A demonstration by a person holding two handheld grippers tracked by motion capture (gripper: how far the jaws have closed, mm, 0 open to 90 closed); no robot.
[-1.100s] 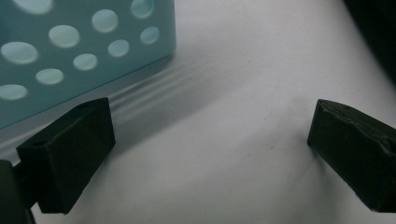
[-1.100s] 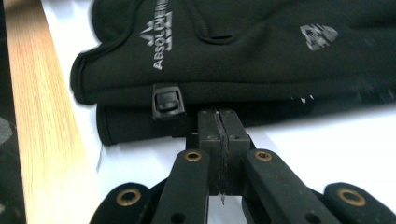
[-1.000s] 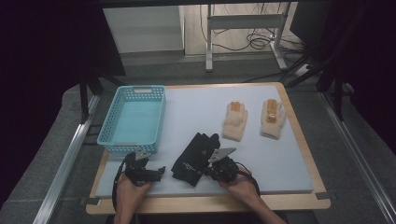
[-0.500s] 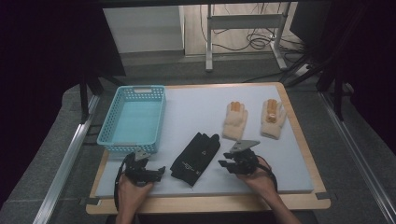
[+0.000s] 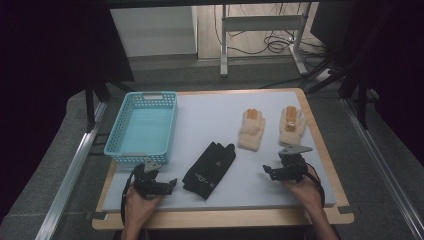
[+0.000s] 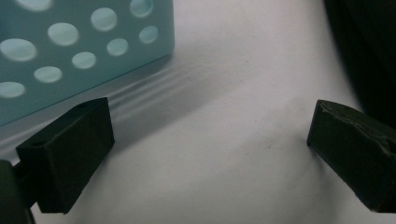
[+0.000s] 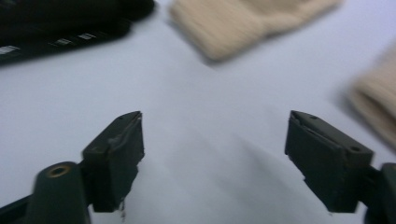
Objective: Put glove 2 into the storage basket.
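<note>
Both grippers sit low at the table's near edge: left gripper (image 5: 172, 183) beside the black glove (image 5: 210, 169), right gripper (image 5: 266, 170) on its other side, below the two beige gloves (image 5: 251, 129). Left gripper view now: jaws spread wide over bare mat, blue basket (image 6: 70, 51) just ahead. Right gripper view: jaws wide, nothing between them, black glove (image 7: 60, 23) and a beige cuff (image 7: 243, 23) beyond.

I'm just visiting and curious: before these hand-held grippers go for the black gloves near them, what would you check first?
1. Left gripper open: ok, jaws wide apart.
2. Right gripper open: ok, nothing between its jaws.
3. Black gloves free to lift: ok, flat on the mat between the grippers.
4. Blue basket has room: ok, empty.
5. Beige gloves out of the way: ok, farther back.
</note>
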